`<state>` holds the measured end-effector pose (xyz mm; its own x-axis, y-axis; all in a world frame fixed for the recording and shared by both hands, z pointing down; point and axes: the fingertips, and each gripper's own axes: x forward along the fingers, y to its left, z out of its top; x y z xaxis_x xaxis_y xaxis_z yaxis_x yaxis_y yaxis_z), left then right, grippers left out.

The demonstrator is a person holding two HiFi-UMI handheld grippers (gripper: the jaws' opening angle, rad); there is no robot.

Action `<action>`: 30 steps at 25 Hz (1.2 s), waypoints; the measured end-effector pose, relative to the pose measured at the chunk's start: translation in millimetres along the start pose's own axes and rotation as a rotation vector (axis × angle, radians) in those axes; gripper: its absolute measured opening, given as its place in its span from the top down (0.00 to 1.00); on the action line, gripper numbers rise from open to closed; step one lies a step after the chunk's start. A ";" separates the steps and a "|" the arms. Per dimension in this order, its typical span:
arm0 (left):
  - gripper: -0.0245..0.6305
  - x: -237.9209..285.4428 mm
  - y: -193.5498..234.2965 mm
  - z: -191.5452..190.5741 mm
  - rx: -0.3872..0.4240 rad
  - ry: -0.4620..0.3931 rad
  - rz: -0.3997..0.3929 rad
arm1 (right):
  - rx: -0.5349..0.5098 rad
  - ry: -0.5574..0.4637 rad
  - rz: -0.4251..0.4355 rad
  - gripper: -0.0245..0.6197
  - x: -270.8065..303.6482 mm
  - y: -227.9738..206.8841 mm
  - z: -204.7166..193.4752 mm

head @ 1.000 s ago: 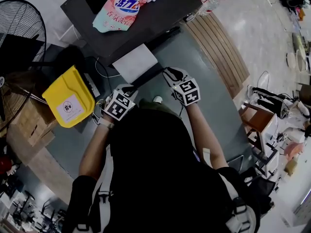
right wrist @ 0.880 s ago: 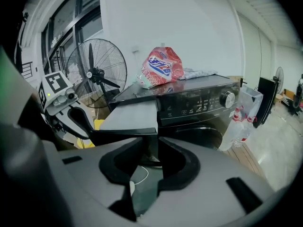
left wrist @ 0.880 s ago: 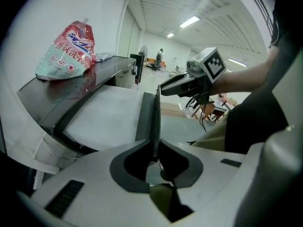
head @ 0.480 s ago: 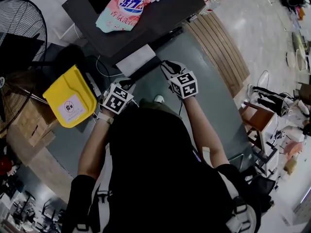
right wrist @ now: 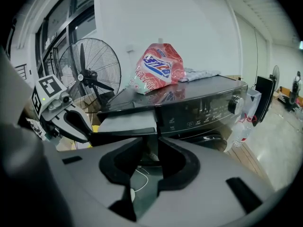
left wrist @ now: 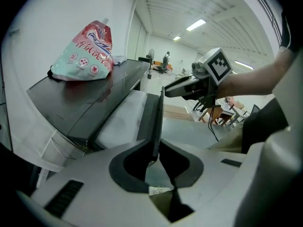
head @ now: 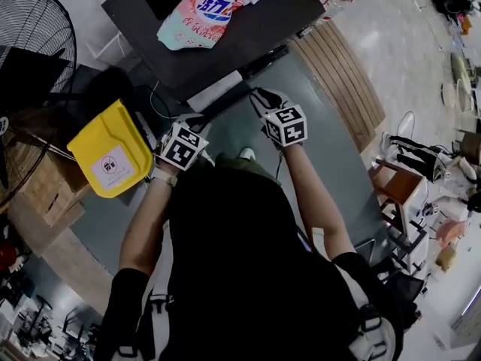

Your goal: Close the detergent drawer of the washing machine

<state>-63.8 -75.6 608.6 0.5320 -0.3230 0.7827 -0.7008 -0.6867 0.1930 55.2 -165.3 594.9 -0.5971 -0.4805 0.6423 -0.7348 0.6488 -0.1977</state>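
Risk first. I have the detergent drawer (head: 216,89) by both ends of its dark front panel (left wrist: 150,117), so an uneven shove could skew it on its runners and jam it short of home. The left gripper (left wrist: 154,144) has its pads on the panel's thin edge, but its jaws are opening, so that end could slip free partway and leave the right side pushing alone. A second hazard is that my jaw tips wrap round the panel. If I don't let go before it meets the washing machine (head: 248,28), they could get trapped between panel and machine face, or stop the drawer from seating flush. A hard push might also jolt the detergent pouch (head: 207,10) lying on the machine's lid. As for position, the drawer stands part-way out of the machine's upper left front, its white top showing, with the panel running across between my two tools. The right gripper (right wrist: 151,140) looks closed on the panel's right end, beside the control strip. Both tools point forward and down at it, so the drawer is straight ahead of both.
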 end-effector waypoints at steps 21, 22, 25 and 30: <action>0.85 -7.8 26.9 -0.8 -0.022 -0.057 -0.026 | 0.129 -0.057 -0.103 0.89 20.1 8.0 14.7; 0.85 -9.2 27.5 -2.5 -0.020 -0.056 -0.030 | 0.131 -0.057 -0.114 0.89 19.9 8.1 14.7; 0.82 -14.7 29.1 -8.8 -0.017 -0.048 -0.038 | 0.152 -0.063 -0.148 0.89 18.7 8.4 14.2; 0.82 -21.8 32.0 -22.3 -0.015 -0.050 -0.061 | 0.163 -0.057 -0.166 0.89 22.3 19.7 10.1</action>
<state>-108.4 -76.0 610.9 0.5966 -0.3132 0.7389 -0.6733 -0.6963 0.2486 24.3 -169.2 597.8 -0.4773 -0.6086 0.6338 -0.8640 0.4565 -0.2123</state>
